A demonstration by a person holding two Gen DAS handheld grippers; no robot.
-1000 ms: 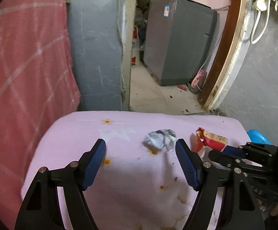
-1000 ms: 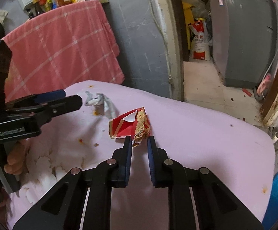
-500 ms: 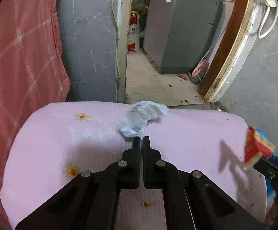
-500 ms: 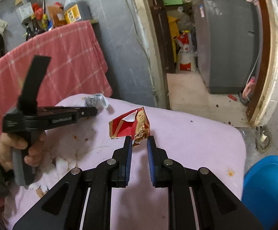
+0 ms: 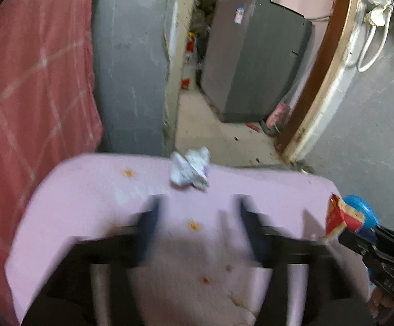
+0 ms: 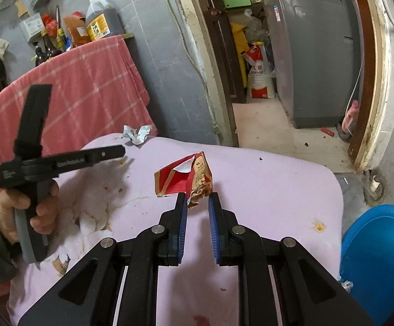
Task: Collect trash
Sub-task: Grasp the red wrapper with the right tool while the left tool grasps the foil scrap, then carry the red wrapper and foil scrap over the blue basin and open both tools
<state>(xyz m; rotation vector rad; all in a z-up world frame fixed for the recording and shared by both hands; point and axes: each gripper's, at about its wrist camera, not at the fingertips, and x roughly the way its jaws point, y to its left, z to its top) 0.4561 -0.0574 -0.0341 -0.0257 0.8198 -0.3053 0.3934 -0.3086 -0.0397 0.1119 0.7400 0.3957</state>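
A crumpled white wrapper (image 5: pixel 190 171) sits free at the pink table's (image 5: pixel 93 190) far edge, just beyond my left gripper (image 5: pixel 197 203). The blurred left jaws are opening, with nothing between them. I cannot tell whether the wrapper lies on the cloth or is in the air. From the right wrist view the white wrapper (image 6: pixel 137 133) is ahead of the left gripper (image 6: pixel 115 150). My right gripper (image 6: pixel 197 198) is shut on a torn red snack wrapper (image 6: pixel 188 176), held above the cloth. The left wrist view shows that red wrapper (image 5: pixel 342 217) at the right.
A blue bin (image 6: pixel 378 258) stands on the floor right of the stained table. A red checked cloth (image 6: pixel 82 92) hangs at the left with bottles behind it. Beyond the doorway is a grey machine (image 6: pixel 313 54). A person's hand (image 6: pixel 42 206) grips the left handle.
The left gripper closed on the white wrapper and lifted it, then opened; the wrapper is now free at the table's far edge. The right gripper carried the red wrapper rightward, towards the bin.
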